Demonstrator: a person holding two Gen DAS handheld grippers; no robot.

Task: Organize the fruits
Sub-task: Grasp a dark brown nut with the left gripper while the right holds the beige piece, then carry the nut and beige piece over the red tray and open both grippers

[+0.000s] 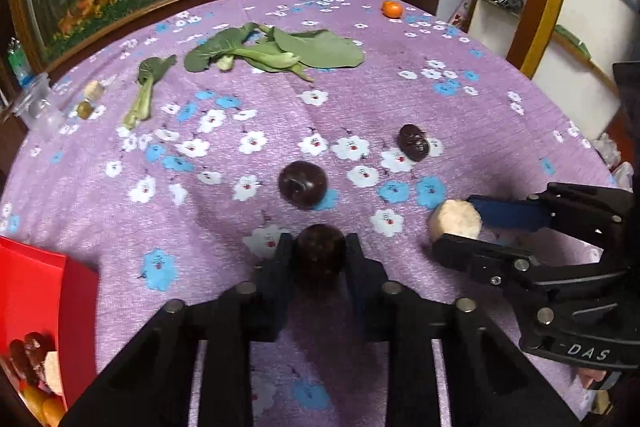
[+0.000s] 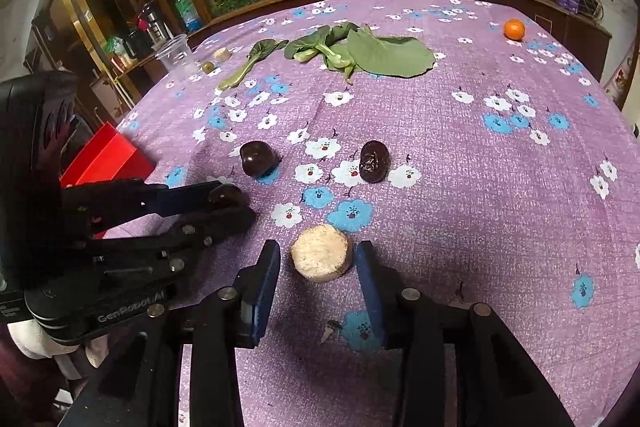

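My left gripper (image 1: pixel 319 254) is shut on a dark round fruit (image 1: pixel 320 251) that rests on the purple flowered tablecloth (image 1: pixel 500 131); the right wrist view shows the same grip (image 2: pixel 236 205) from the side. My right gripper (image 2: pixel 320 267) stands open around a pale round fruit slice (image 2: pixel 322 258), with a gap at the left pad. In the left wrist view that slice (image 1: pixel 454 219) sits between the right gripper's fingertips (image 1: pixel 456 225). A second dark round fruit (image 1: pixel 303 184) and a wrinkled dark fruit (image 1: pixel 413 142) lie just beyond.
A red box (image 1: pixel 60 291) holding several fruits stands at the near left. Leafy greens (image 1: pixel 280 51) lie at the far middle, an orange (image 1: pixel 391 9) far right. A small green fruit (image 1: pixel 85 109), another pale piece (image 1: pixel 94 89) and a plastic cup (image 2: pixel 176 57) sit far left.
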